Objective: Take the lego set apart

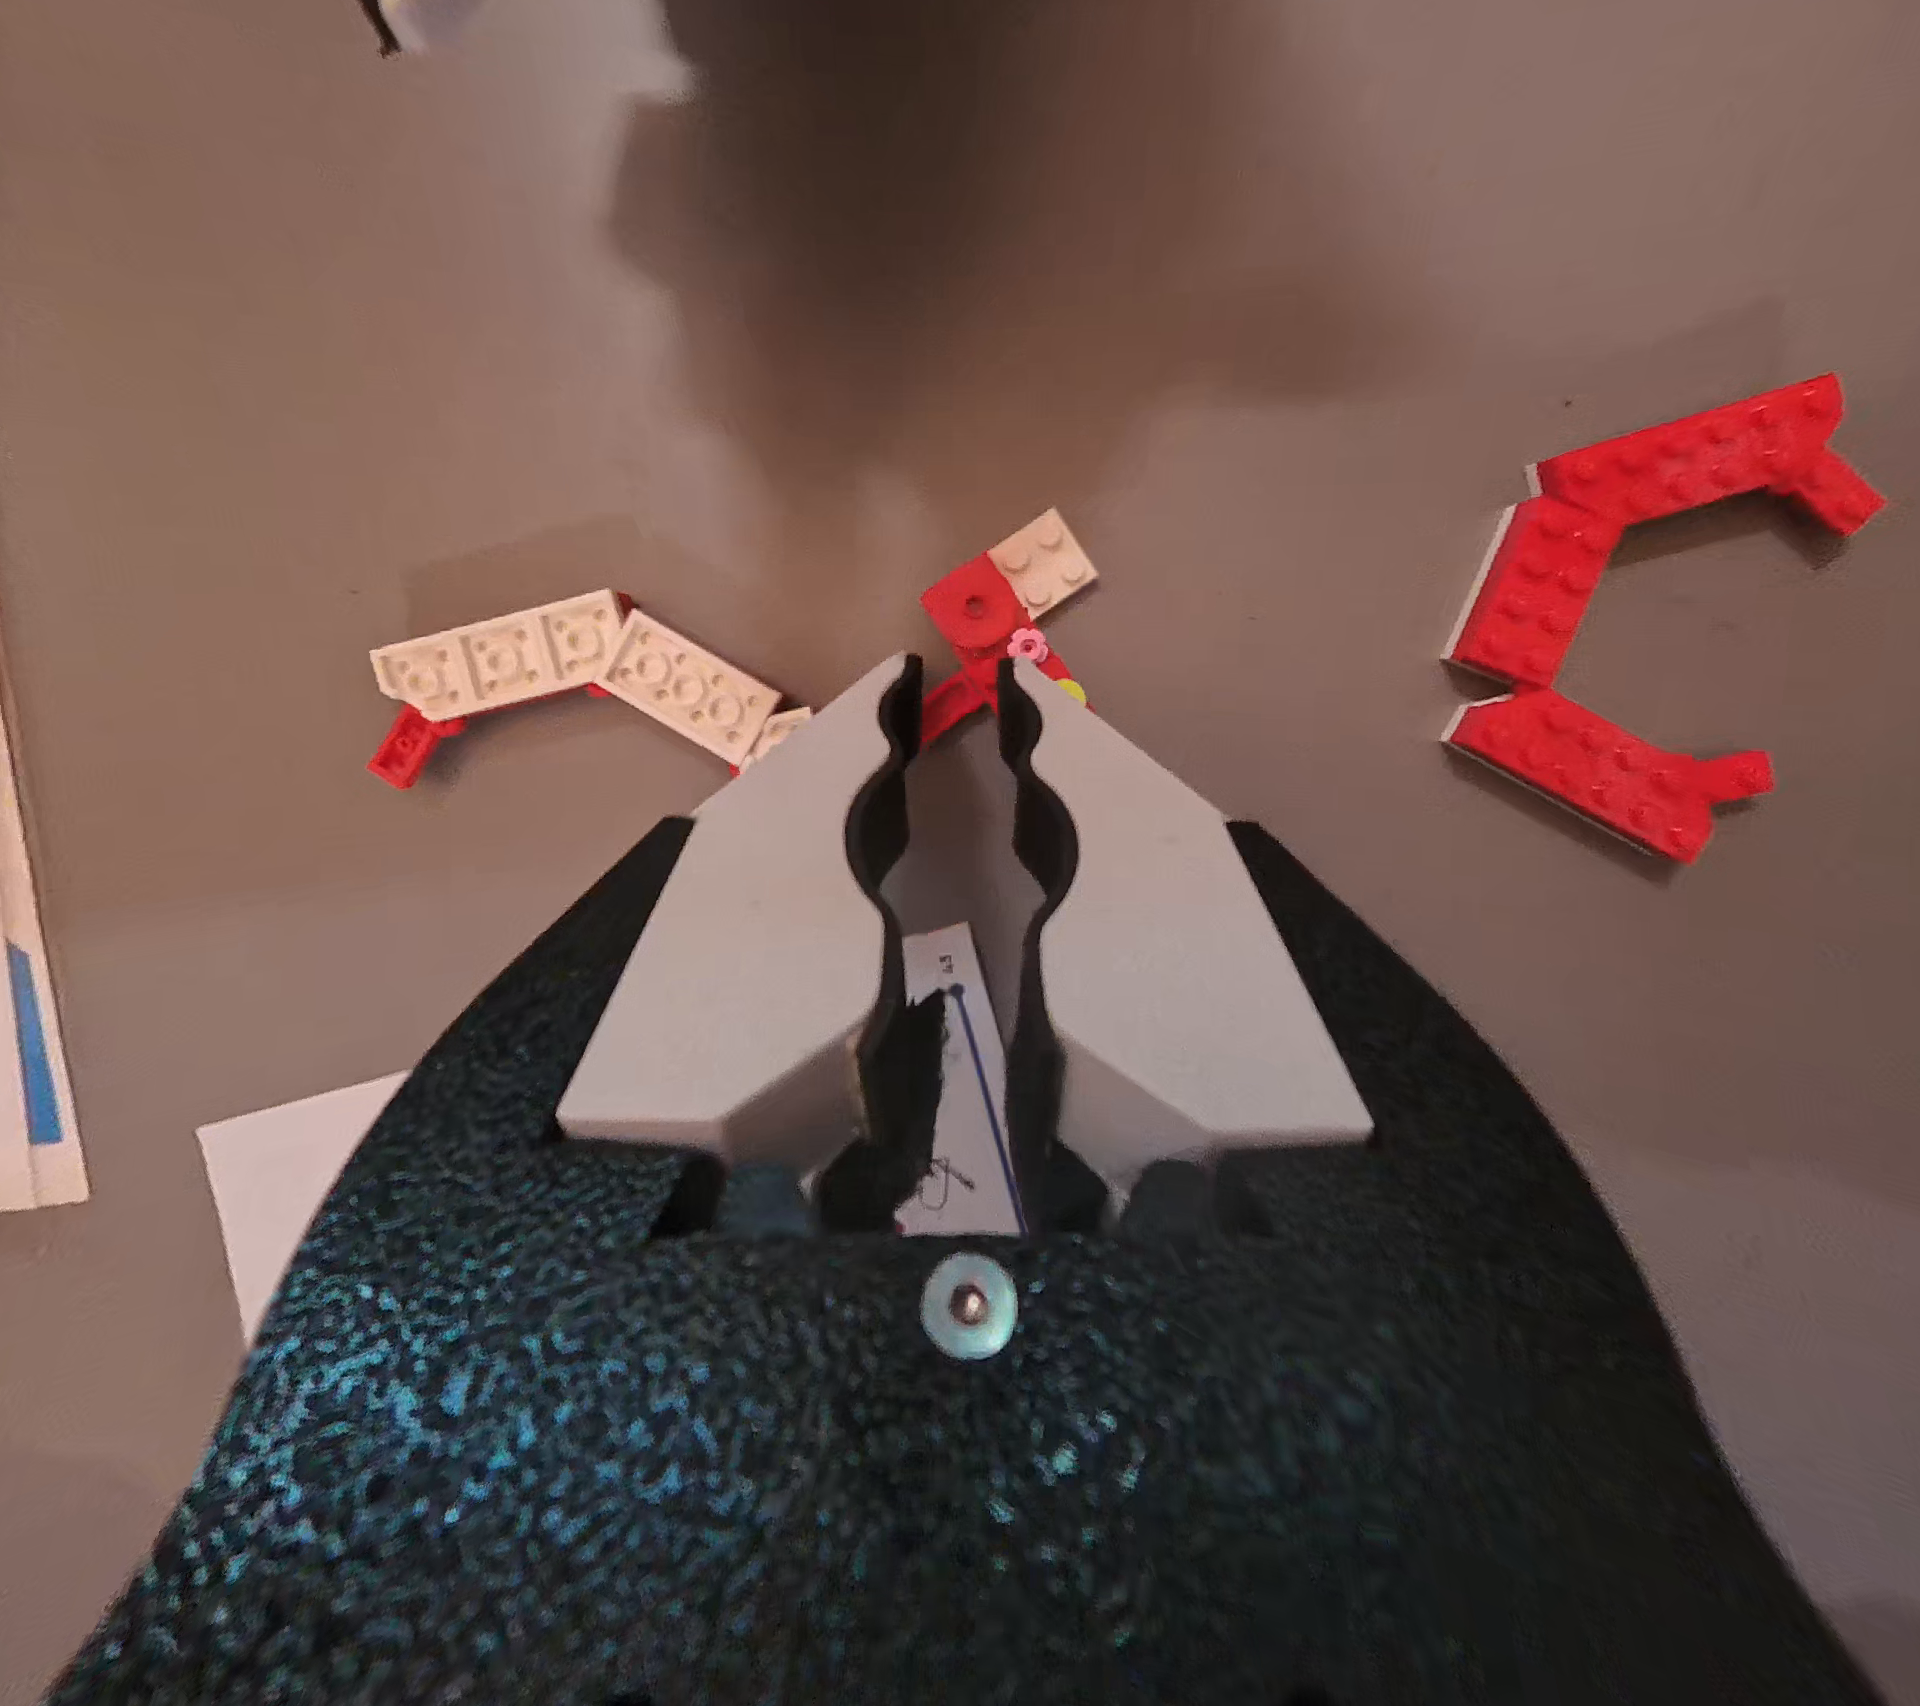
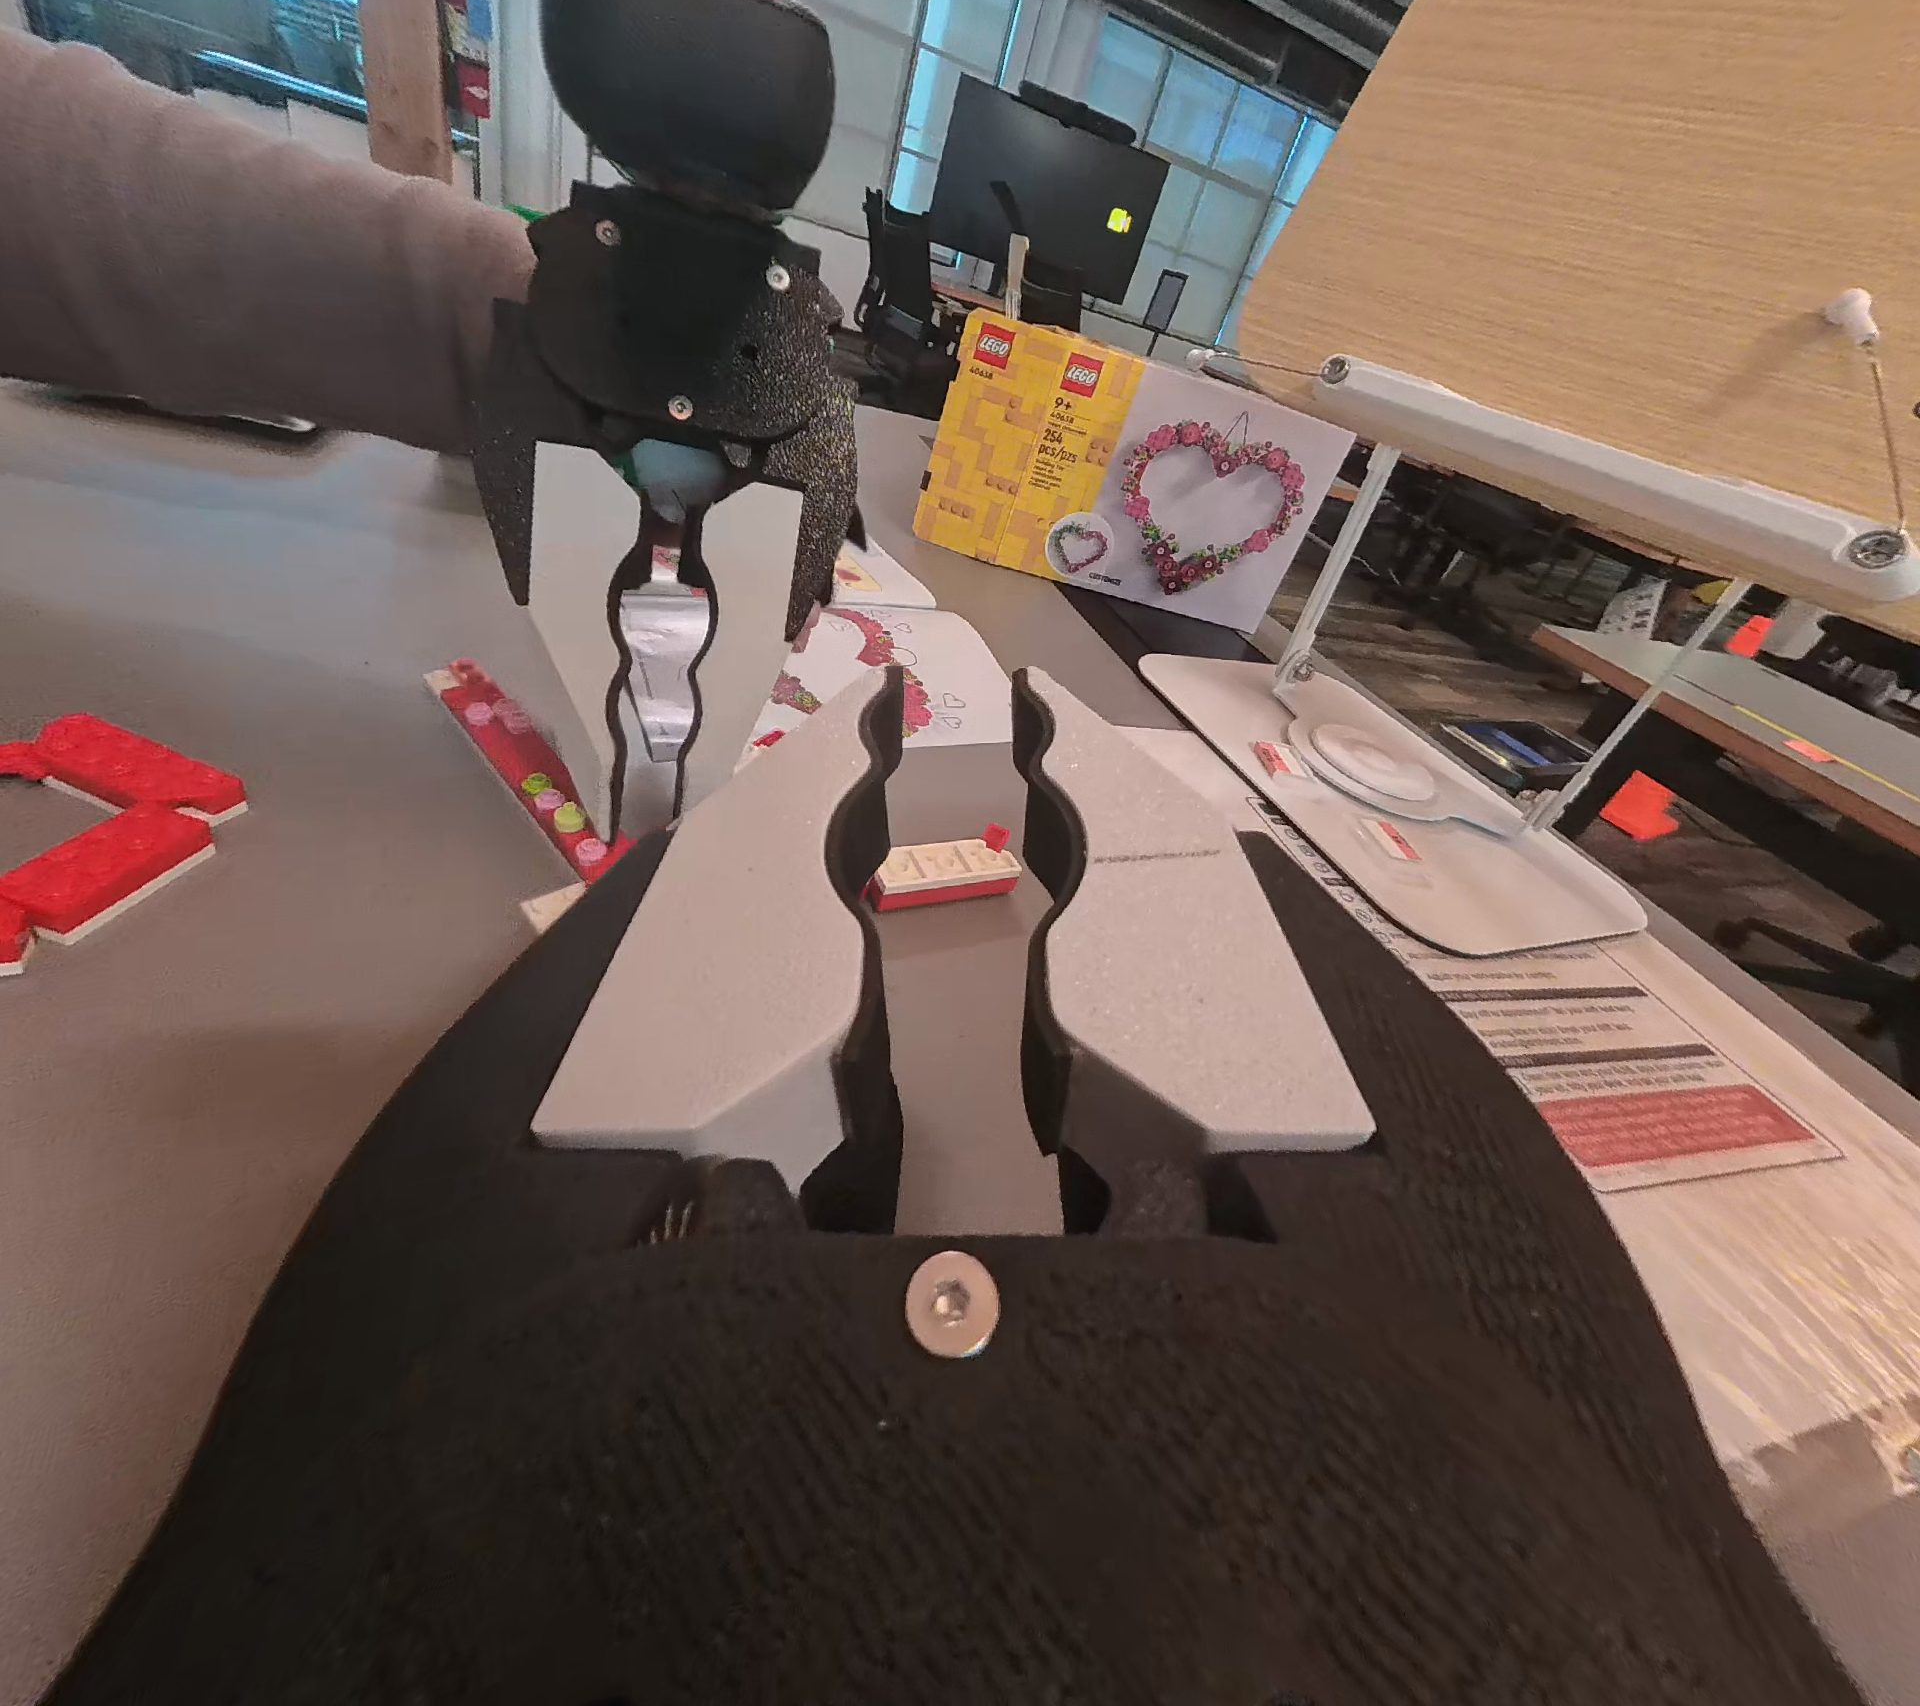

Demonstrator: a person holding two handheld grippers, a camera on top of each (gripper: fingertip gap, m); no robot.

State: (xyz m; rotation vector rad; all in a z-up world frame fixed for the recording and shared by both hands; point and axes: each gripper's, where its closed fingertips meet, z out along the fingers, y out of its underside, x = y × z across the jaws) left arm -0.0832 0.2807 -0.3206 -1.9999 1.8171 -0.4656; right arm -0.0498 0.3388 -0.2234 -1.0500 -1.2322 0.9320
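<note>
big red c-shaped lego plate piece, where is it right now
The big red C-shaped Lego plate piece lies flat on the grey table, far right in the left wrist view, apart from the left gripper.

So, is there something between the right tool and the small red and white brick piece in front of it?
Nothing visible. The right tool is open, and the small red and white brick piece lies on bare table seen through the gap between its fingers.

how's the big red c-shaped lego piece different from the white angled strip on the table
The red C-shaped piece shows red studded tops over a thin white underlayer; the white angled strip shows white faces with red beneath. The first curls into a C, the second only bends once. Both lie flat, ungripped.
</note>
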